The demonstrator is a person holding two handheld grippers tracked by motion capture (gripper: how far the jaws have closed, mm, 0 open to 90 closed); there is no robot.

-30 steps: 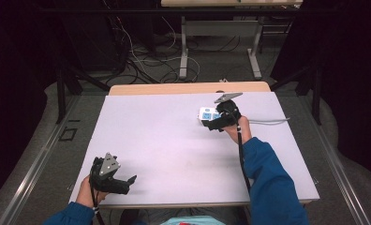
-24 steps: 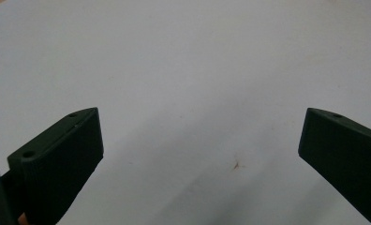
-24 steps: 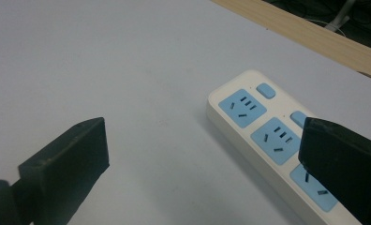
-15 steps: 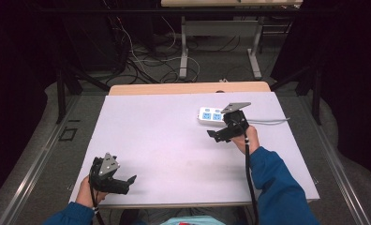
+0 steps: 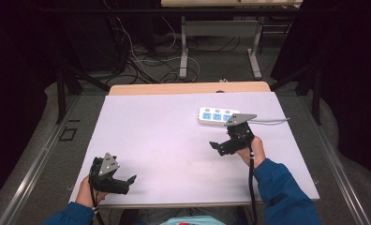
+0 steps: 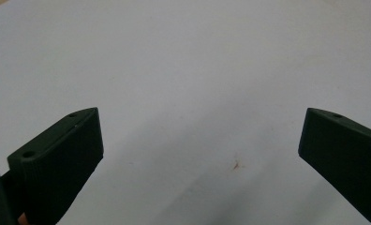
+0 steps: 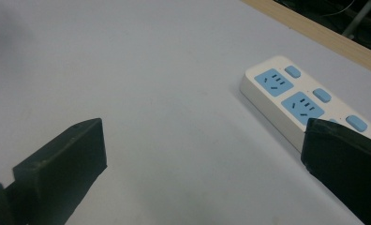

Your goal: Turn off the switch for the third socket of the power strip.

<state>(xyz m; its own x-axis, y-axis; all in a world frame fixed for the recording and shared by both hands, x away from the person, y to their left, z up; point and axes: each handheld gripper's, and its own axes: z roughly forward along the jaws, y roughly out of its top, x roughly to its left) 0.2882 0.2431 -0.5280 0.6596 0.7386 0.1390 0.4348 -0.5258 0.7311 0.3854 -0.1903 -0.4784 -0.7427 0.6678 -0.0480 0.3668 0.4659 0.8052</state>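
Observation:
A white power strip (image 5: 215, 116) with blue sockets lies on the white table (image 5: 165, 131) at the back right, its grey cable running off to the right. In the right gripper view the power strip (image 7: 291, 96) sits ahead and to the right, partly behind the right jaw. My right gripper (image 5: 220, 145) is open and empty, held just in front of the strip and apart from it. My left gripper (image 5: 127, 182) rests open near the table's front left edge, and in the left gripper view the gripper (image 6: 200, 140) has only bare table between its jaws.
A wooden strip (image 5: 188, 88) edges the table's far side. Beyond it stand metal table legs (image 5: 183, 47) and loose cables (image 5: 141, 61) on the floor. A small reddish mark (image 6: 235, 165) shows on the table surface.
My right gripper has drawn back toward the person and slightly left, away from the power strip, which stays on the table. The left gripper has not moved.

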